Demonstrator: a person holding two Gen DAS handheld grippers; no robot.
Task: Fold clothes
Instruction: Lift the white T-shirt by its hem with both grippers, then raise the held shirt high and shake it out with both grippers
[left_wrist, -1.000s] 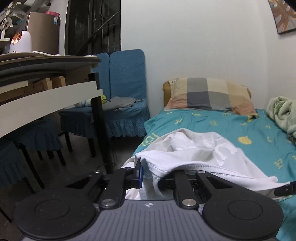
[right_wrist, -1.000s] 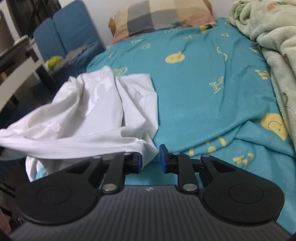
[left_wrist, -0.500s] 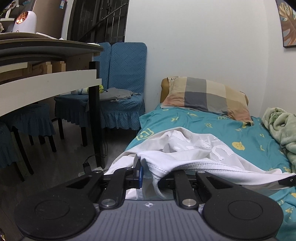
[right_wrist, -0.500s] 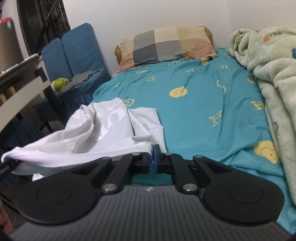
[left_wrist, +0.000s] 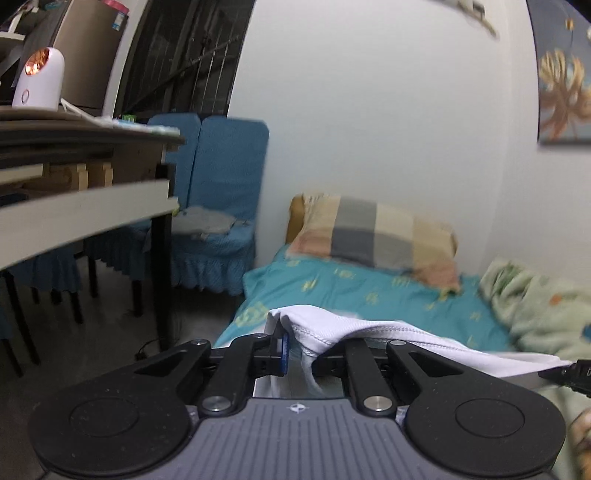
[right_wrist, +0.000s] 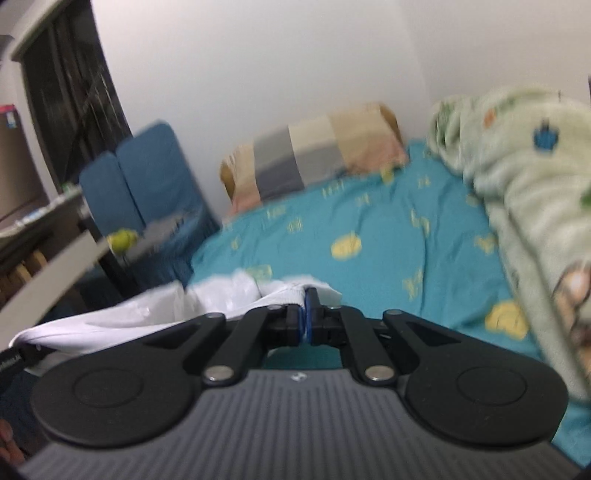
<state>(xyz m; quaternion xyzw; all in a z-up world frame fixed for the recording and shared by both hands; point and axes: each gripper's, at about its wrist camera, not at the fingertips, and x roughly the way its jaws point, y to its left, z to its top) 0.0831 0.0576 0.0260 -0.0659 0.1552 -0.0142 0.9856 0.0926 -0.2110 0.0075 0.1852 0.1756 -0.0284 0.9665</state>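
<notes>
Gripping a hemmed edge of the white cotton shirt (left_wrist: 369, 328), the left gripper (left_wrist: 299, 356) shows its jaws clamped on cloth that drapes over its right finger, above the teal bed sheet with yellow prints (left_wrist: 369, 291); a checked pillow (left_wrist: 376, 236) lies against the wall, a blue-covered chair (left_wrist: 218, 206) beside the bed. From the right wrist, the right gripper (right_wrist: 306, 325) has its jaws pressed together on another edge of the shirt (right_wrist: 221, 302), the cloth stretching leftward over the sheet (right_wrist: 369, 229), near a pale green fleece blanket (right_wrist: 535, 177).
</notes>
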